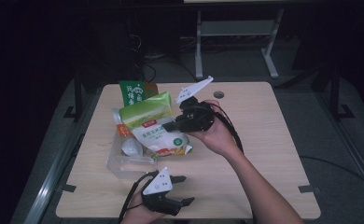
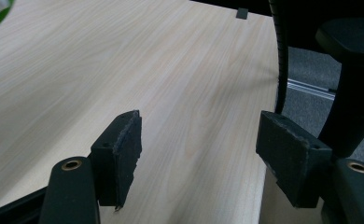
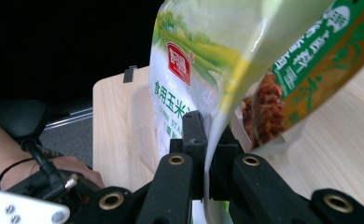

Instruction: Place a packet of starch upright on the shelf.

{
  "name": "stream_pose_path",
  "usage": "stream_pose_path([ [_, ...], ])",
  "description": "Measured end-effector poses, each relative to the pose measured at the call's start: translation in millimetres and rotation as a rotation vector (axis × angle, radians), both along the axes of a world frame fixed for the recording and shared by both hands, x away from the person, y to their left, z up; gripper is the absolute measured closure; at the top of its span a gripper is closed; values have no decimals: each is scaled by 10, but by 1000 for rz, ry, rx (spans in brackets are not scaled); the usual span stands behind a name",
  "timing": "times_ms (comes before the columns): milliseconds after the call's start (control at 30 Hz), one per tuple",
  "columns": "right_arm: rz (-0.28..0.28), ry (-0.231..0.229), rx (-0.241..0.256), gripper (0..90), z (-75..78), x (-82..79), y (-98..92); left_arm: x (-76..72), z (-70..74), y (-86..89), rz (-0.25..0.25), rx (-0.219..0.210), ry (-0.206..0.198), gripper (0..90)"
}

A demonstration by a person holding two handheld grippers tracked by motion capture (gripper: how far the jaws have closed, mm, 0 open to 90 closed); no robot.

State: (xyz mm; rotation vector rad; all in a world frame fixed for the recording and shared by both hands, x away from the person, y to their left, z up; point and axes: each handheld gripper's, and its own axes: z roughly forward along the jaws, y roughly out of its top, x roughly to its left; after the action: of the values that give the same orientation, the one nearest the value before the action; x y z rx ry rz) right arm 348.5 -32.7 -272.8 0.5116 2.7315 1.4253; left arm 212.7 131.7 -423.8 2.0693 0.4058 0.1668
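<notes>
Starch bag point(image 1: 159, 128) is hanging over the clear bin point(image 1: 124, 161) at the worktop's point(image 1: 264, 140) 9 o'clock, right gripper point(image 3: 208, 154) clenching just its thin edge, left gripper point(image 2: 199, 154) idling released at 6, so it's risking slipping or toppling the green snack bag point(image 1: 136, 93).

High view looks forward and down on my whole table point(image 1: 264, 154); my left gripper view skims close over its bare wood, my right gripper view sits tight against the starch bag point(image 3: 189, 65), both sharing the tabletop.
</notes>
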Motion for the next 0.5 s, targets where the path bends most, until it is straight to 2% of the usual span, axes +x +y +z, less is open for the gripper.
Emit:
stream_pose_path([
  [33, 3, -3, -1, 883, 2, 2, 26, -5, -1, -4, 5, -11, 3, 310],
  [67, 2, 14, 4, 883, 6, -2, 56, -4, 1, 0, 5, -10, 0, 310],
  [300, 25, 24, 10, 883, -6, 29, 236, -5, 1, 14, 6, -17, 10, 310],
  [500, 47, 41, 15, 883, -49, 55, 418, -13, -13, 2, 3, -11, -4, 310],
])
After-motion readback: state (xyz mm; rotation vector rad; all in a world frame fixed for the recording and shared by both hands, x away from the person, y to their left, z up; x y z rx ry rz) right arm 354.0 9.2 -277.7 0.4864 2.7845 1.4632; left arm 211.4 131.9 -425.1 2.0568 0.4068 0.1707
